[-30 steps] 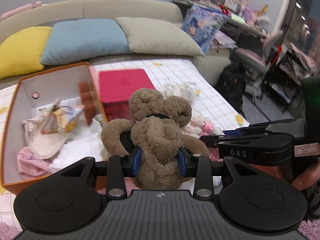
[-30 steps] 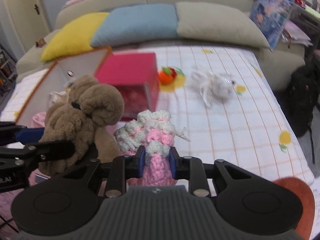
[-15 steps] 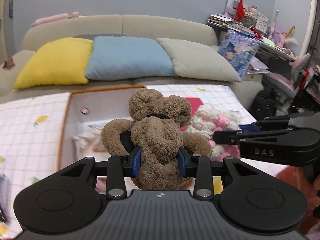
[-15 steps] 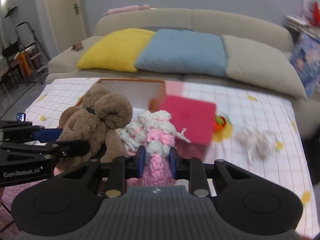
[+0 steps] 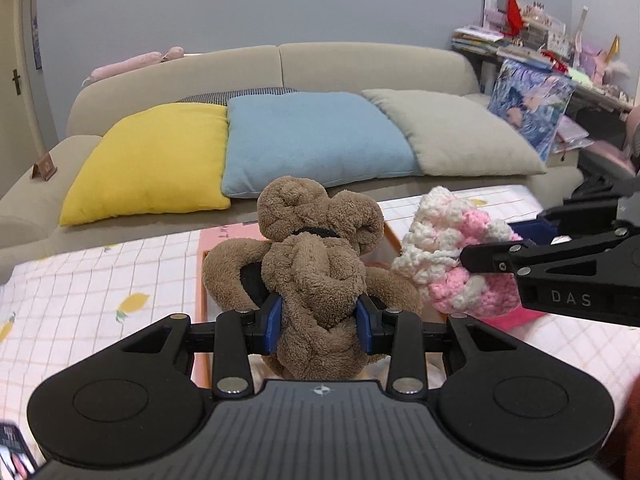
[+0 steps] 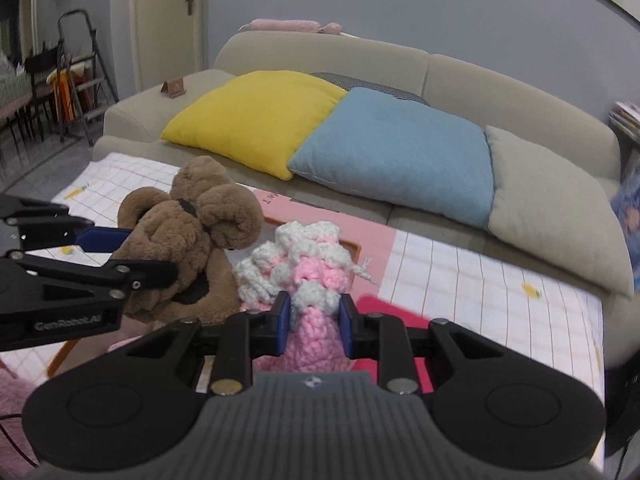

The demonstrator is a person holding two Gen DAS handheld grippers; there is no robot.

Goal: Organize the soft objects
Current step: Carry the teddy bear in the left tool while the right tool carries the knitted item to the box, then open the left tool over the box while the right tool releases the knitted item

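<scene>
A brown plush toy (image 5: 316, 256) is held up in the air, and my left gripper (image 5: 319, 322) is shut on its body with the blue pads pressed into the fur. To its right hangs a pink and white crocheted toy (image 5: 456, 256). My right gripper (image 6: 314, 322) is shut on this crocheted toy (image 6: 316, 276) at its pink lower part. In the right wrist view the brown plush toy (image 6: 192, 236) sits to the left, pinched by the left gripper. Behind and below both toys lies an orange-edged box (image 6: 356, 246), mostly hidden by them.
A beige sofa (image 5: 360, 64) carries a yellow cushion (image 5: 156, 160), a blue cushion (image 5: 316, 140) and a grey cushion (image 5: 456, 132). A checked white cloth (image 5: 80, 300) covers the low surface in front. A red lid (image 6: 400, 312) lies beside the box. Cluttered shelves (image 5: 532, 40) stand at the right.
Both grippers have swung left and slightly up while keeping their toys. The view has moved from the open box and red lid towards the sofa cushions; the box's inside is now hidden.
</scene>
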